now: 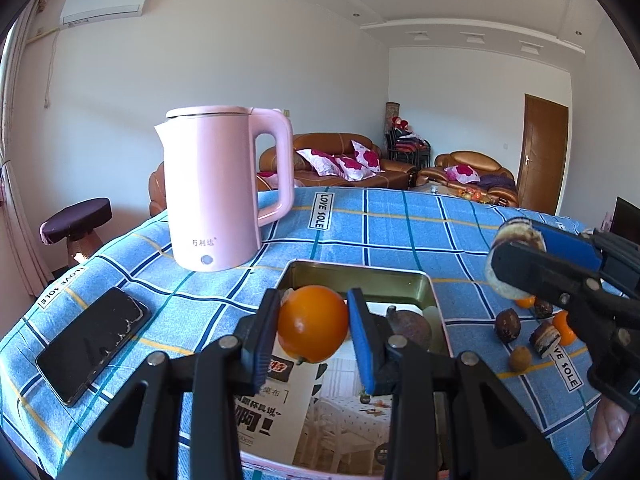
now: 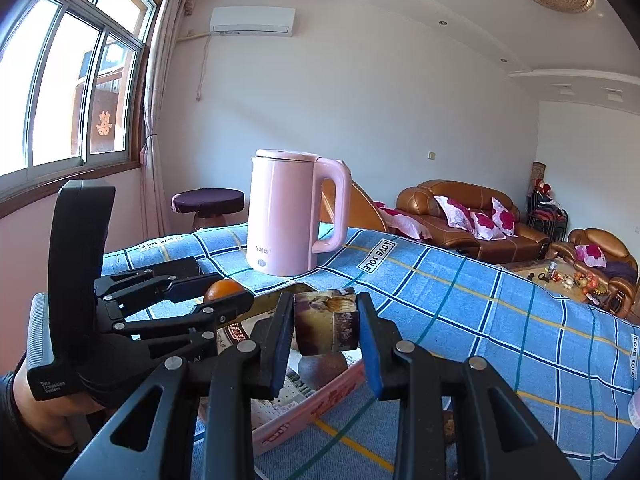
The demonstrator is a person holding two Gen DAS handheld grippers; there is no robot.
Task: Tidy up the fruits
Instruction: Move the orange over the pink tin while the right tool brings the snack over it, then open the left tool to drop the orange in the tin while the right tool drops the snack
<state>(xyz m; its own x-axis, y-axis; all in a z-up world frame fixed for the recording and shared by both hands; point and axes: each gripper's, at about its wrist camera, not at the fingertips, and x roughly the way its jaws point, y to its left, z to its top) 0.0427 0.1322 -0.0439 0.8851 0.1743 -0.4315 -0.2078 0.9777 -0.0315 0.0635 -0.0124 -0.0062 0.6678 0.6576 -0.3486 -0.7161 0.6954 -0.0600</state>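
Both tools are clamped on something. Left tool (image 1: 313, 330) pinches an orange (image 1: 313, 323) between its blue pads, held just above the near part of a tin (image 1: 360, 276) that rests on the bench (image 1: 400, 224). Right tool (image 2: 325, 322) is closed tight on a brown, layered chunk (image 2: 326, 322) with a pale cut face; what fruit it is cannot be told. In the left wrist view this tool (image 1: 516, 258) reaches in from the right with the chunk (image 1: 516, 240) at its tip, above the cloth and to the right of the tin.

Inside the tin lie a printed card (image 1: 288, 408) and a dark round fruit (image 1: 412, 326). Right of the tin, on the blue checked cloth (image 1: 400, 240), sit loose pieces (image 1: 524, 332): dark brown ones, a small tan one and bits of orange. A black phone (image 1: 92, 344) lies on the cloth to the left. Further back stands a pink kettle (image 1: 224, 188), upright, handle to the right. Beyond the bench are a stool (image 1: 76, 216) and brown sofas (image 1: 340, 160).
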